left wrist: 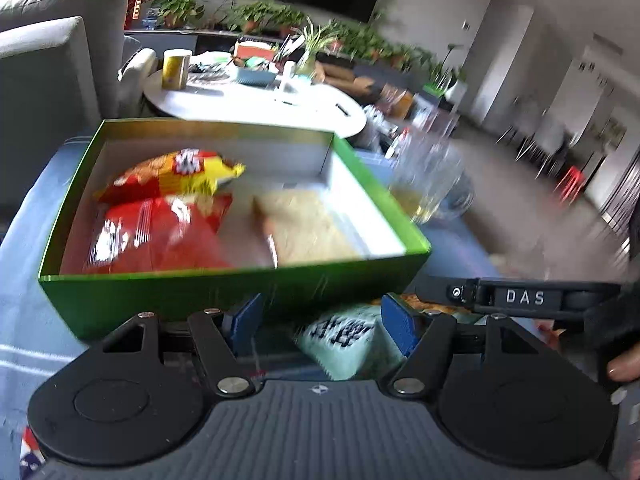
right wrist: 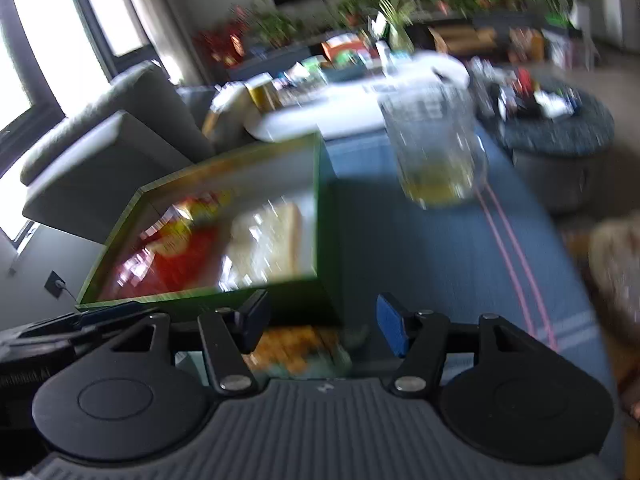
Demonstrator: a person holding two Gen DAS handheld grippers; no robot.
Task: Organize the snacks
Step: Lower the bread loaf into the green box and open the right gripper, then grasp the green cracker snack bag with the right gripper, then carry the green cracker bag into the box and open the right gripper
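Observation:
A green box [left wrist: 224, 292] stands on the blue tablecloth and holds a red and yellow snack bag [left wrist: 176, 176], a red bag [left wrist: 160, 232] and a pale beige packet [left wrist: 308, 224]. My left gripper [left wrist: 324, 324] is open in front of the box's near wall, with a pale green snack packet [left wrist: 344, 340] lying between its blue pads. My right gripper [right wrist: 320, 328] is open over the same packet [right wrist: 296, 348], which shows orange food print. The box also shows in the right wrist view [right wrist: 324, 216], blurred. The right gripper's arm [left wrist: 524, 298] reaches in from the right.
A glass mug [left wrist: 428, 184] with yellowish liquid stands right of the box, also in the right wrist view [right wrist: 432, 148]. A white round table [left wrist: 256, 104] with clutter lies beyond. A grey sofa [left wrist: 52, 60] is at left. A dark pouf [right wrist: 560, 136] is at right.

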